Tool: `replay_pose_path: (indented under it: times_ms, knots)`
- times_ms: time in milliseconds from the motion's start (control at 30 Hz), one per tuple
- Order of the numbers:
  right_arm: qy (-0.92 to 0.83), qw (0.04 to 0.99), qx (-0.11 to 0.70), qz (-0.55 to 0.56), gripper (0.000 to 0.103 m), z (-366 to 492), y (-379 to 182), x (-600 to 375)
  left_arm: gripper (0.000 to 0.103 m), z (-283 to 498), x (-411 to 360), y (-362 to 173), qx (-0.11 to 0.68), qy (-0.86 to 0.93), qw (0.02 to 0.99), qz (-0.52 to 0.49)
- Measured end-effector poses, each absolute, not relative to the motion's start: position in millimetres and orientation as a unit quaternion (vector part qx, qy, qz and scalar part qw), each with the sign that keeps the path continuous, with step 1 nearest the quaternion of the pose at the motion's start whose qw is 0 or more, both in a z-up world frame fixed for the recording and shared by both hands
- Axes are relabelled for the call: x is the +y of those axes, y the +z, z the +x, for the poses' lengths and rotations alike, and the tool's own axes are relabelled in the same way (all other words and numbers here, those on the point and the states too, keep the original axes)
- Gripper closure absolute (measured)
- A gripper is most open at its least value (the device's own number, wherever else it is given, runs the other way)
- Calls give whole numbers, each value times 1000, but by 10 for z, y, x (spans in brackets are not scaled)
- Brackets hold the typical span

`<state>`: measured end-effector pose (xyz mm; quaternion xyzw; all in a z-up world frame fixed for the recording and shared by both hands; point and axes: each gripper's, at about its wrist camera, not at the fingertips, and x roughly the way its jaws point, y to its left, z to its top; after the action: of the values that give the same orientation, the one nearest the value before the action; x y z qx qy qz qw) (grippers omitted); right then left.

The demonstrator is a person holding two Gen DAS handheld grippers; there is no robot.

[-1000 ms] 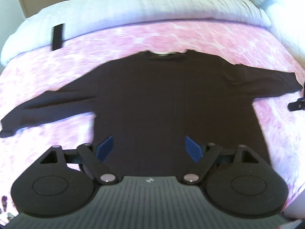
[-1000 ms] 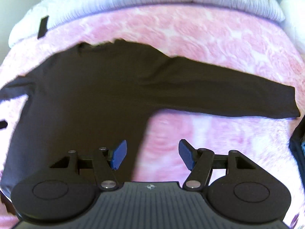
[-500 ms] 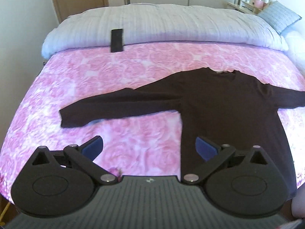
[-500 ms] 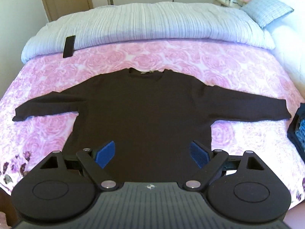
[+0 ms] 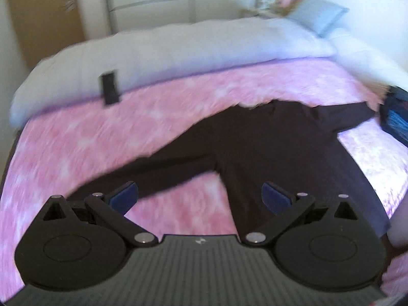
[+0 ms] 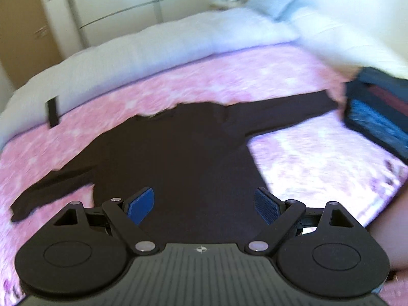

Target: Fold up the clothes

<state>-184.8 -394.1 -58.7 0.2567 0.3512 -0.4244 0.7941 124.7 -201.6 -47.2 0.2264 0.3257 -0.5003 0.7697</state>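
A dark long-sleeved shirt point(image 5: 267, 148) lies flat, sleeves spread, on the pink rose-patterned bed cover point(image 5: 127, 127); it also shows in the right wrist view point(image 6: 178, 158). My left gripper point(image 5: 200, 199) is open and empty, held above the shirt's left sleeve and armpit area. My right gripper point(image 6: 204, 205) is open and empty, held above the lower body of the shirt. Both views are blurred by motion.
A white duvet point(image 5: 191, 43) lies folded at the bed's far end with a small black object point(image 5: 110, 86) on its edge. A pile of dark and blue folded clothes point(image 6: 380, 112) sits at the right of the bed. A grey pillow point(image 5: 318, 12) lies far right.
Both cameras swung left and tilted; the shirt now sits further right in the left view. The pile of clothes came into view. Both grippers stayed open.
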Motion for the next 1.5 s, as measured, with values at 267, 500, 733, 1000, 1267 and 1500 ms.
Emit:
replay_pose_path:
  times_ms: [267,500,733,1000,1267,1500]
  knots:
    - [-565,700,287,330,15,-2032,-570,-2553,1,1798,-1579,-302,271,-612,688,280]
    - [-594,677,313,300,15,-1933,-340,-1505,1,1818,-1119,-448,288,-640,648,295]
    - [-603,653,333,314,15,-1845,-319,-1034,1,1666,-822,-408,281,-662,626,300]
    - [-581,661,348,322,15,-1912,-355,-518,1,1345,-476,-320,269,-679,609,309]
    - [-577,661,338,340,15,-2029,-407,-158,1,1263,-68,-347,268,-672,610,323]
    - [-563,677,347,322,15,-1929,-384,-66,1,1416,83,-312,273,-659,629,310]
